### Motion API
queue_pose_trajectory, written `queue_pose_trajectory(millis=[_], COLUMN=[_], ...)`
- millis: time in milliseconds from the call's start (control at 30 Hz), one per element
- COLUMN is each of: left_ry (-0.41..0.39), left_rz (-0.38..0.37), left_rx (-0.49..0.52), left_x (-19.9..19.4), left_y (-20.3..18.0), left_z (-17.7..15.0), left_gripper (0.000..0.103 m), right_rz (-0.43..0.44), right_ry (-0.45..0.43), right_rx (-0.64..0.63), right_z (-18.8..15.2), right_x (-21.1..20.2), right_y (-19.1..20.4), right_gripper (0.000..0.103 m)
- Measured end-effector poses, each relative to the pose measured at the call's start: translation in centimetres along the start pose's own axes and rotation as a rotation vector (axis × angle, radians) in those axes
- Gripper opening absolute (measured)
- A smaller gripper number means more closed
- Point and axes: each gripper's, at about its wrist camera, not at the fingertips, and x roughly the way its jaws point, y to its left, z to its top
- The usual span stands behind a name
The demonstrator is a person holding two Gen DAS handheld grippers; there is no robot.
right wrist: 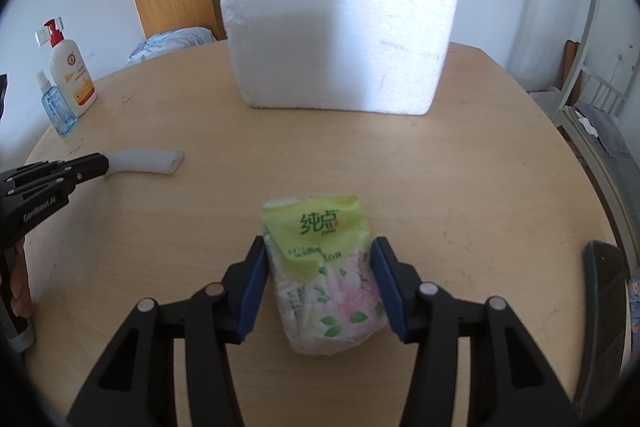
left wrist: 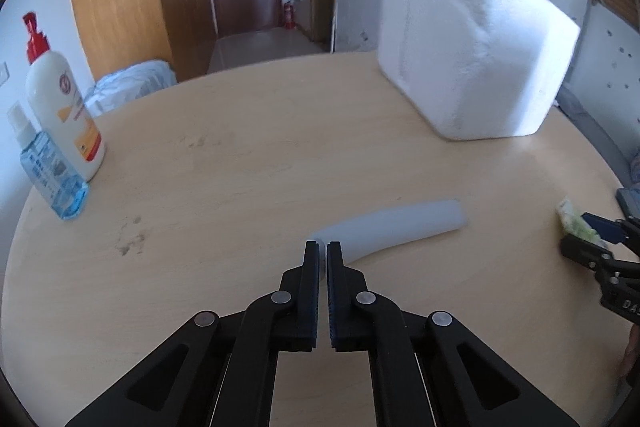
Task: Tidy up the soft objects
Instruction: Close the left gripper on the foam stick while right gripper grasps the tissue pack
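Note:
A white soft tube (left wrist: pixel 396 225) lies on the round wooden table (left wrist: pixel 240 155). My left gripper (left wrist: pixel 323 247) is shut on the tube's near end, which is pinched flat between the fingers. The tube also shows in the right wrist view (right wrist: pixel 144 159), with the left gripper (right wrist: pixel 105 163) at its left end. A green floral tissue pack (right wrist: pixel 324 267) sits between the fingers of my right gripper (right wrist: pixel 318 247), which close on its two sides. The pack's edge (left wrist: pixel 576 223) and the right gripper (left wrist: pixel 580 233) show at the far right of the left wrist view.
A large white foam box (right wrist: pixel 340 23) stands at the back of the table, also seen in the left wrist view (left wrist: pixel 472 47). A white lotion bottle with a red pump (left wrist: pixel 64 99) and a small blue spray bottle (left wrist: pixel 48 171) stand at the left edge. A dark object (right wrist: pixel 604 275) lies at the right edge.

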Motion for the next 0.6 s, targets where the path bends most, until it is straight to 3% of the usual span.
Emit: queue_pose_trajectory(millis=[100, 433, 533, 600], left_ry=[0.006, 0.013, 0.013, 0.008], left_rz=[-0.048, -0.054, -0.043, -0.029], left_rx=[-0.009, -0.001, 0.004, 0.008], left_x=[-0.22, -0.10, 0.10, 0.10], left_y=[0.74, 0.60, 0.54, 0.76], left_z=[-0.07, -0.09, -0.22, -0.32], left_gripper=[0.004, 0.009, 0.013, 0.022], right_rz=[0.001, 0.017, 0.019, 0.020], right_ry=[0.004, 0.005, 0.005, 0.005], right_rx=[-0.005, 0.005, 0.006, 0.004], right_z=[-0.03, 0.04, 0.07, 0.09], right_x=[-0.01, 0.00, 0.05, -0.03], right_y=[0.11, -0.28, -0.37, -0.36], right_gripper=[0.056, 0.056, 0.056, 0.056])
